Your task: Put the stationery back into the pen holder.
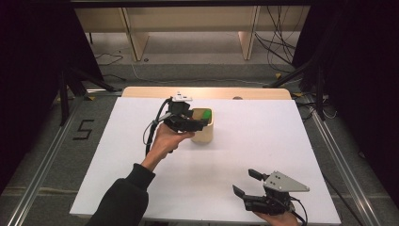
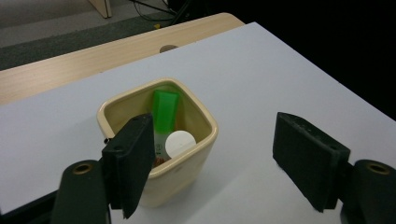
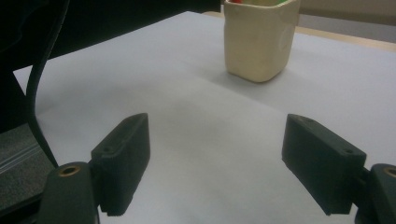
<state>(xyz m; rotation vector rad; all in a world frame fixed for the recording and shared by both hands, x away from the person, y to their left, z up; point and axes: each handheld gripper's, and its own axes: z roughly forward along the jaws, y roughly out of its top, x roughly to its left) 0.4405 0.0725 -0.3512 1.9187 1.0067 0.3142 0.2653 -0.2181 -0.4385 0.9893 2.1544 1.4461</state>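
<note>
From the high view, your left gripper (image 1: 195, 123) hangs over the near-left rim of the cream cup (image 1: 205, 134), which stands on the white surface (image 1: 263, 141) toward its far middle; something green (image 1: 205, 113) shows inside. Your right gripper (image 1: 245, 182) rests at the near right edge, well apart from the cup, jaws released. A black "5" (image 1: 83, 129) is marked on the floor at the left.

In the left gripper view, your jaws stand spread and empty above the cup (image 2: 187, 172); a green-capped tube (image 2: 164, 112) and a white round cap (image 2: 180, 143) lie inside. Any label there is too small to read.

In the right gripper view, your jaws gape over bare surface, with the cup (image 3: 259, 39) farther off.
</note>
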